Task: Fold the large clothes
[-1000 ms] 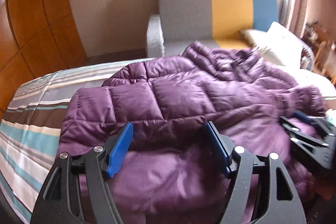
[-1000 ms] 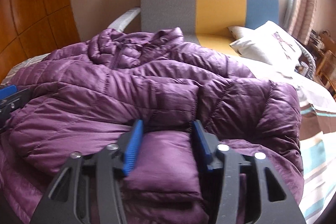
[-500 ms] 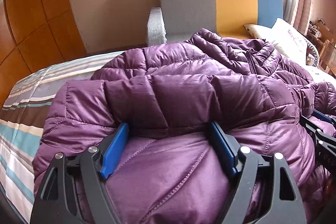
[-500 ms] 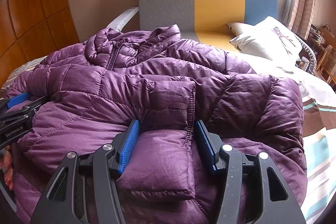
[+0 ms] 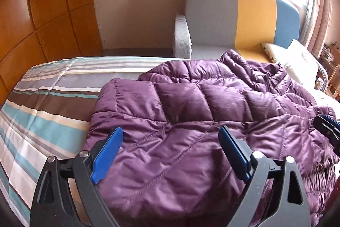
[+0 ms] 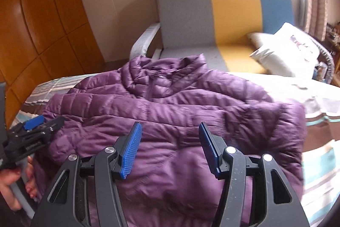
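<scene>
Your left claw [image 5: 170, 142] is opening wide over the purple puffer jacket [image 5: 201, 116], gripping nothing. Your right claw [image 6: 169, 137] hovers half open, empty, above it. The jacket lies folded on the striped bed [image 5: 42, 103]; the armchair [image 6: 212, 14] stands at twelve o'clock.

The puffy jacket [image 5: 191, 120] is purple. The bed cover [image 5: 42, 110] has blue, brown and white stripes.

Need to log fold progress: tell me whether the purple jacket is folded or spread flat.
Folded, partly. The purple jacket lies on the striped bed with its bottom part doubled over the chest, collar uncovered.
</scene>
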`<action>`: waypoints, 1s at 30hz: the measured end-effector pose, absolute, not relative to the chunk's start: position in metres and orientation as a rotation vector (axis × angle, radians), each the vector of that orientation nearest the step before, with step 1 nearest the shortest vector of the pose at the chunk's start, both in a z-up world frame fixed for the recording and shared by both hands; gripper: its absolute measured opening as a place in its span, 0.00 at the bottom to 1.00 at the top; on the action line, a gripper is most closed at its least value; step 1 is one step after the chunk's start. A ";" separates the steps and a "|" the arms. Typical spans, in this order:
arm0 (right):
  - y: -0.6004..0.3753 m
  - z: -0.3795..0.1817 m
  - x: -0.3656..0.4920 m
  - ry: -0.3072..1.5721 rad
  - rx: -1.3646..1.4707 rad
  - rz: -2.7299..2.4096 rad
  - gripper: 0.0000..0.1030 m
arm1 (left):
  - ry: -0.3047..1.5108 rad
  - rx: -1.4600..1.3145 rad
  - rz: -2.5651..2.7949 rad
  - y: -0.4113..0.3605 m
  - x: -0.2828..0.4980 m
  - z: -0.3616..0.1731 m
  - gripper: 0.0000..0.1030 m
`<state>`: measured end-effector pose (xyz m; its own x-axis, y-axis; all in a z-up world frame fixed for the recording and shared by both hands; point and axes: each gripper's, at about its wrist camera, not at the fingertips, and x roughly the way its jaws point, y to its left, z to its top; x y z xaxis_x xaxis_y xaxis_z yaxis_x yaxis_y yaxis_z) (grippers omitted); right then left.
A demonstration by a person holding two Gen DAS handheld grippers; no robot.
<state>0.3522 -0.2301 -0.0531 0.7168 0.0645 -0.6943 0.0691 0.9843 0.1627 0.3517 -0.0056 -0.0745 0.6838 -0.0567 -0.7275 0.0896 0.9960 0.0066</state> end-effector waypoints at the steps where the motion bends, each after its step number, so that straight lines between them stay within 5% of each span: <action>1: -0.226 -0.057 0.361 0.791 0.180 0.002 0.48 | 0.823 0.061 -0.074 -0.008 0.355 -0.077 0.88; 9: -0.217 -0.092 0.382 0.846 0.117 -0.018 0.47 | 0.855 0.074 -0.084 -0.009 0.365 -0.108 0.90; 18: -0.222 -0.053 0.336 0.819 0.150 0.000 0.48 | 0.818 0.000 -0.121 0.014 0.320 -0.081 0.98; 22: -0.227 -0.039 0.304 0.839 0.146 0.007 0.62 | 0.816 -0.012 -0.177 0.025 0.284 -0.074 0.98; 30: -0.226 -0.031 0.241 0.840 0.080 -0.018 0.62 | 0.897 -0.027 -0.260 0.044 0.222 -0.082 0.98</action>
<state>0.2415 -0.2260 -0.0310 0.6675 0.0161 -0.7445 0.0472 0.9968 0.0639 0.2215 0.0436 -0.0821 0.5946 -0.2354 -0.7688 0.2125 0.9682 -0.1321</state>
